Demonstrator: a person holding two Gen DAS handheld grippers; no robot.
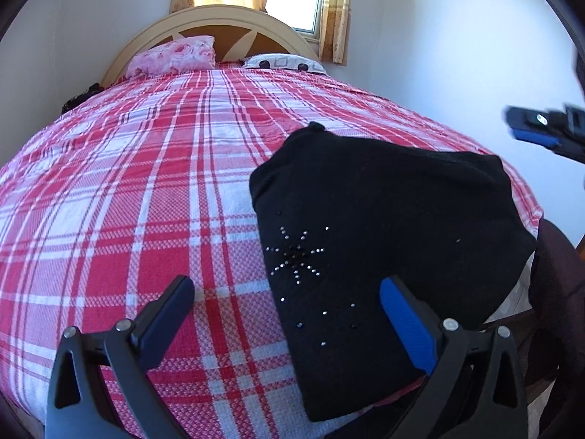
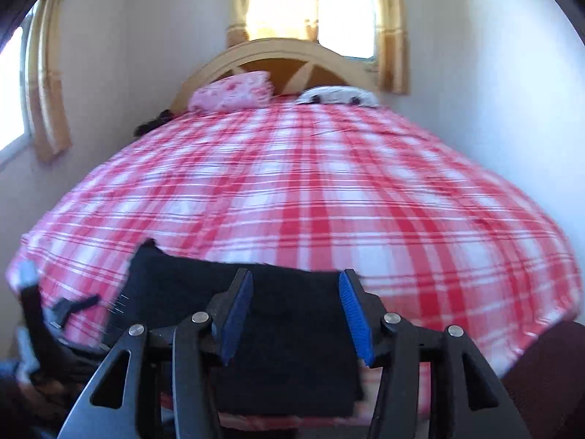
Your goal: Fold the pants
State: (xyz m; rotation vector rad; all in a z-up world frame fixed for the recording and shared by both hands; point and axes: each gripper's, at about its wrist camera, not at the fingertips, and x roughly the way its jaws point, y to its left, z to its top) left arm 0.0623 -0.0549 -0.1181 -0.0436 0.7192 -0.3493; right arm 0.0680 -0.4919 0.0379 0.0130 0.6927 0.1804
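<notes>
Above the bed (image 1: 109, 183), the left gripper (image 1: 287, 294) is spread wide and holds nothing. Beside it, the right gripper (image 2: 295, 287) is partly spread and bare too. Folded black pants (image 1: 384, 234) lie flat on the plaid cover, near the bed's front edge.

a home bedroom: bed (image 1: 128, 190) with red plaid cover, arched wooden headboard (image 1: 219, 18), two pillows (image 1: 175, 55), curtained window (image 2: 343, 11) behind, plain white walls.
</notes>
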